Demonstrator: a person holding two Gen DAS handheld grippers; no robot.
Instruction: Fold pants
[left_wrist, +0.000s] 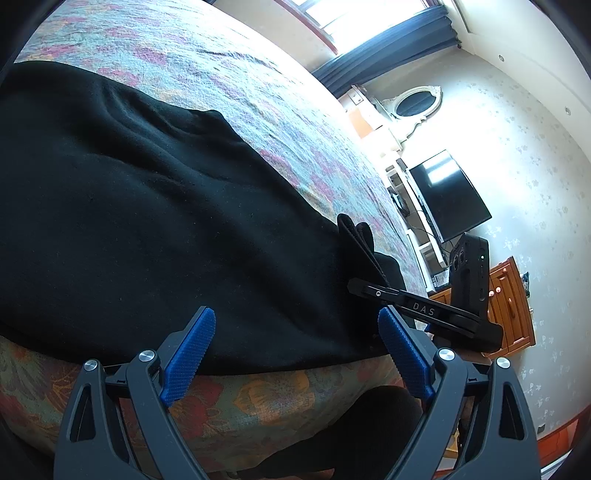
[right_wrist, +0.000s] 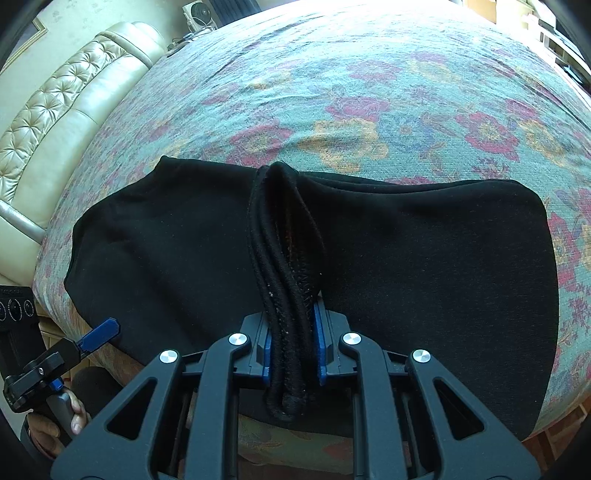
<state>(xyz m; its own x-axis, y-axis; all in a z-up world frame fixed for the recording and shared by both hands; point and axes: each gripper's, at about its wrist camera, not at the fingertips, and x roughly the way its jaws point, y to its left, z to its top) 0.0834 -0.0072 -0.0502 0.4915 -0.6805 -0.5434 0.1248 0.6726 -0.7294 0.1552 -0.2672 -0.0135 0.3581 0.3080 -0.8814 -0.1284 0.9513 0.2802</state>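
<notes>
- Daylight scene; source is the window (left_wrist: 369, 18) at the top of the left wrist view, blown out to pure white.
- Glare spills over the wall (left_wrist: 517, 166) and the TV (left_wrist: 448, 195) screen; detail is washed out there.
- Top edge of the right wrist view is overexposed too, where the bedspread (right_wrist: 369, 92) fades to white.
- Black pants (right_wrist: 424, 251) are near-featureless; folds barely readable, only the seam ridge shows texture.
- Soft shadows, none hard-edged.
- Strong fisheye bend: bed bulges, room lines curve, dark vignette in the corners.
- Focus is decent mid-frame; near gripper parts are slightly soft.
- No motion blur visible.
</notes>
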